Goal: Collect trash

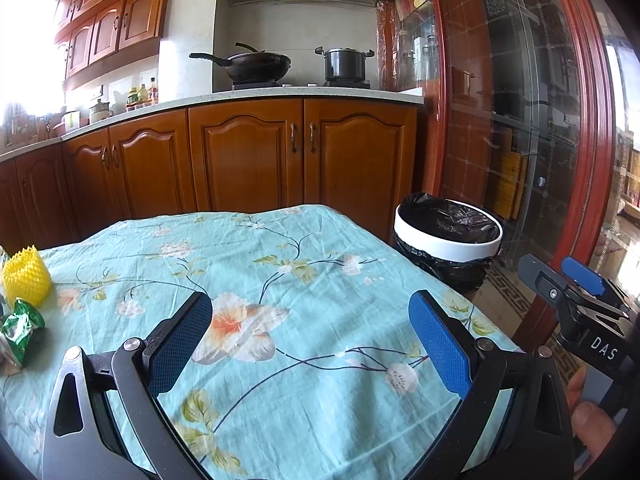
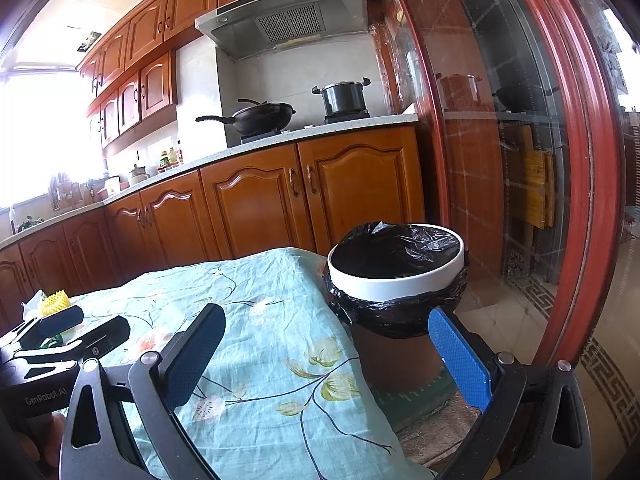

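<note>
Left wrist view showed the left tongs (image 1: 310,344) spread wide and empty above a counter draped in a light blue floral cotton cloth (image 1: 280,248). Two pieces of trash lay far out to their left, near the cloth's edge: a yellow foam fruit net with a jagged top (image 1: 27,276), standing upright, and just nearer the camera a crumpled green and silver foil wrapper (image 1: 22,326). They looked light and easily crushed. Ahead and to the right of these tongs, beyond the counter's corner, stood a round bin with a white rim and black plastic liner (image 1: 448,236).

Right wrist view showed the right tongs (image 2: 326,352) also spread and holding nothing, with the bin straight ahead, between their fingers. Only black liner was visible inside; whether any trash lay deeper could not be told. Judging by this, both pieces remained to be collected.
</note>
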